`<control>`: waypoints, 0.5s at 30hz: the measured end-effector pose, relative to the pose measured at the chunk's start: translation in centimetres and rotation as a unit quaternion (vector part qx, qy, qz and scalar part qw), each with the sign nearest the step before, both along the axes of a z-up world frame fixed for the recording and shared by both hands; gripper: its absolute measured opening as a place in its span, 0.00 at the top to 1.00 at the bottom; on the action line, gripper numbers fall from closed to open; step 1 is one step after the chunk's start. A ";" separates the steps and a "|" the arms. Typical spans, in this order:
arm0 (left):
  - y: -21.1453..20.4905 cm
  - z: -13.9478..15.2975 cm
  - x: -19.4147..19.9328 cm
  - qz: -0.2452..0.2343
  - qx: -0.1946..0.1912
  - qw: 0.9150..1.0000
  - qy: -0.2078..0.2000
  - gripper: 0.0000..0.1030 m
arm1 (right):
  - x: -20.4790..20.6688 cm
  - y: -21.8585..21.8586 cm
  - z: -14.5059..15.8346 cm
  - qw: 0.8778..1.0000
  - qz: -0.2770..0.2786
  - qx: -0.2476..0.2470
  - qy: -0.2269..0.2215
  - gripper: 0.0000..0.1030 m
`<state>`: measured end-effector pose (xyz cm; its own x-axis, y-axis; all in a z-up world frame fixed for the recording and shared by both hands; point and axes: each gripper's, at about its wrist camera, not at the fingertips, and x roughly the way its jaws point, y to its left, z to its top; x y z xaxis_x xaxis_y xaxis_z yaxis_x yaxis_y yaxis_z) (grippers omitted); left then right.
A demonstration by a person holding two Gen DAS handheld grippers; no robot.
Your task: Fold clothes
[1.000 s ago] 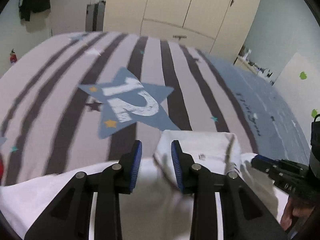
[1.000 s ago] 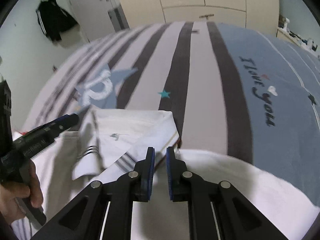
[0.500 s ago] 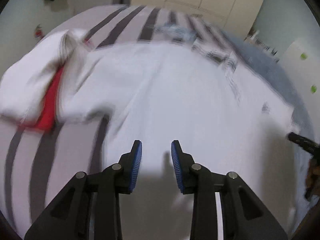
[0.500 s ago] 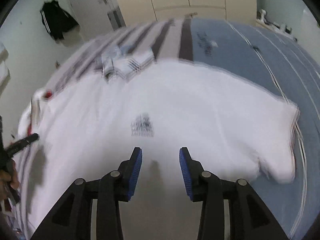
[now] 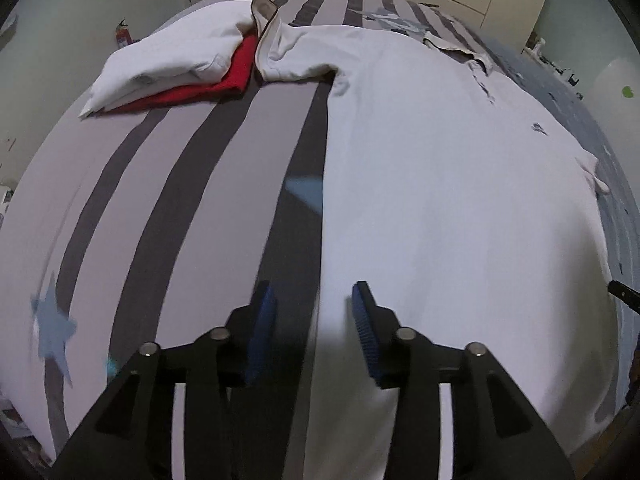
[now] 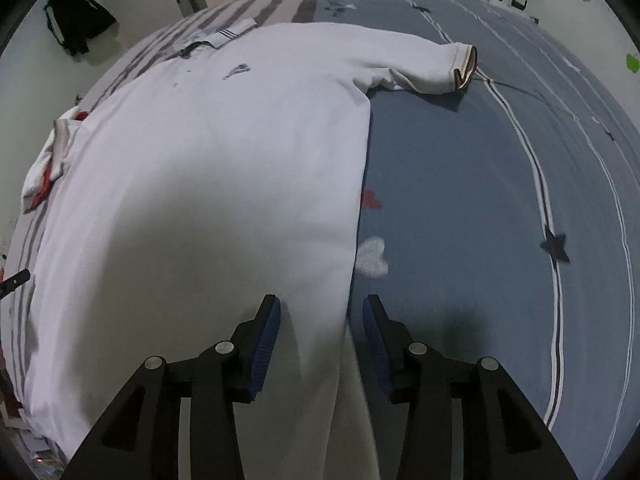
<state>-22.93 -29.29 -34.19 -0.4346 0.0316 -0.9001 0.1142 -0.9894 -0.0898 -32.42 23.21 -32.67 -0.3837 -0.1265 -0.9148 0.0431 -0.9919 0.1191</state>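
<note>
As it lies flat, white shirt point(image 6: 224, 160), collar point(image 6: 216, 38) far end

No text reads clearly. The white polo shirt point(image 6: 224, 152) carries a small dark chest emblem point(image 6: 237, 71), well ahead of the right gripper, too blurred to make out.
</note>
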 end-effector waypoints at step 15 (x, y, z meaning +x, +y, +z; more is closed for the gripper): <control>1.0 -0.8 17.7 0.039 -0.008 0.999 -0.014 0.60 | 13.5 2.3 -0.5 0.999 0.013 -0.029 0.015 0.61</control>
